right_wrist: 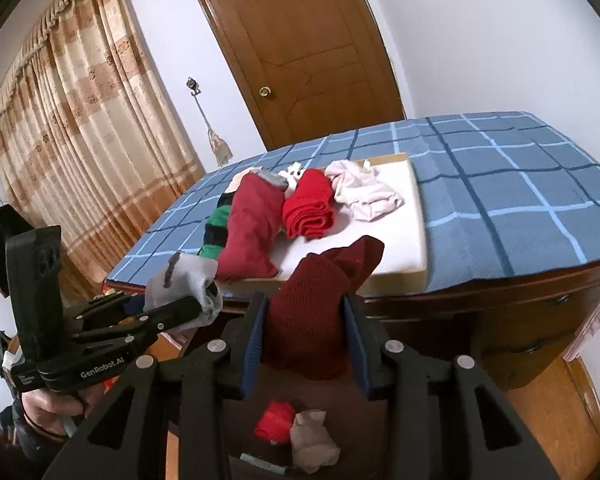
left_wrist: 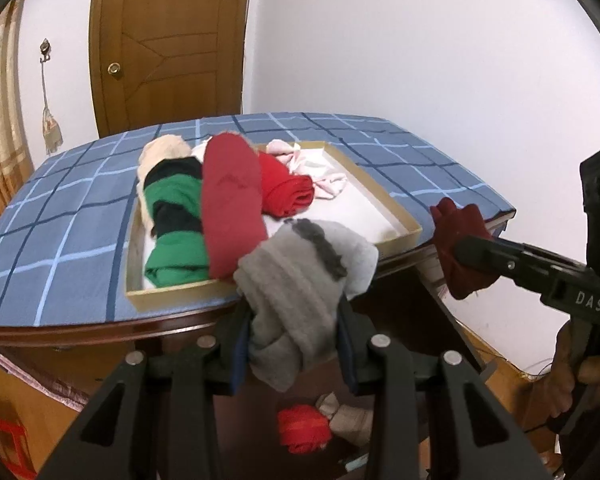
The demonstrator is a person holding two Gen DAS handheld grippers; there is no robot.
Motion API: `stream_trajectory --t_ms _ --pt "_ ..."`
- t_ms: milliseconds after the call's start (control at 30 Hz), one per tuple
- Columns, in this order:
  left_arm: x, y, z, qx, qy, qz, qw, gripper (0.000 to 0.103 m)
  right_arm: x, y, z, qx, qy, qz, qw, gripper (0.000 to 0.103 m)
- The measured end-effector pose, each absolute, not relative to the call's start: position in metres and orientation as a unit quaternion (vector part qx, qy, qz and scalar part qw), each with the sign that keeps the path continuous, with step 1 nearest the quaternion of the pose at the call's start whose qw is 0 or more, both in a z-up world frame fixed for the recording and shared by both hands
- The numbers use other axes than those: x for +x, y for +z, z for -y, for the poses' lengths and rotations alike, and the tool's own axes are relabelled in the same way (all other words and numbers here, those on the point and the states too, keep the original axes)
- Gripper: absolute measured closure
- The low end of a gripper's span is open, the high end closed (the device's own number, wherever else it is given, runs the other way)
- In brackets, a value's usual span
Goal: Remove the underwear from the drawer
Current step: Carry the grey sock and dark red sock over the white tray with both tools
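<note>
- left gripper (left_wrist: 294, 344): fingers clamped on a grey underwear bundle (left_wrist: 300, 288), held up over the open drawer (left_wrist: 440, 320)
- right gripper (right_wrist: 306, 340): fingers pinching a dark red pair (right_wrist: 320, 300)
- shallow box (left_wrist: 396, 216) on the checked surface (left_wrist: 60, 216) at 12 o'clock holds more pieces
- red roll (right_wrist: 274, 422) sits in the drawer at 6 o'clock

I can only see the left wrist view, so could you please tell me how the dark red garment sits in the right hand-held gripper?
Observer: The dark red garment is pinched between both pads of the right hand-held gripper, bunched upward.
Operator: Is anything left in the drawer beside the bright red item?
Observer: A pale grey-beige garment lies touching the bright red bundle.
Operator: What is left of the door?
Observer: A tall beige patterned curtain hangs there.
</note>
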State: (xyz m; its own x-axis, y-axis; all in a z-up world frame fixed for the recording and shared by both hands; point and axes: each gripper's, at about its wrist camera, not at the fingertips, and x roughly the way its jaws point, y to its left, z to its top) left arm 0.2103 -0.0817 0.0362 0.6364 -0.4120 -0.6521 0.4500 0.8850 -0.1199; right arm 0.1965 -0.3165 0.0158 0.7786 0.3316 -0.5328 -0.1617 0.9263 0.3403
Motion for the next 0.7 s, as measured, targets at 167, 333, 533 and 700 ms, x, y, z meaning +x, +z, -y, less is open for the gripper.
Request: stream_trajectory --t_ms 167,333,533,700 --pt "0.220 0.040 0.095 0.023 -0.244 -0.352 0.903 0.067 0.199 0.025 0.324 0.133 0.123 -0.290 0.940 0.063" --pt "0.229 0.044 0.106 0.021 -0.244 -0.346 0.906 0.067 0.208 0.030 0.328 0.125 0.113 -0.280 0.945 0.063" --pt "0.249 0.042 0.118 0.018 -0.231 -0.344 0.910 0.067 0.225 0.033 0.322 0.098 0.101 -0.273 0.952 0.063" --pt "0.265 0.036 0.126 0.026 -0.212 -0.343 0.915 0.067 0.243 0.025 0.318 0.089 0.093 -0.282 0.951 0.063"
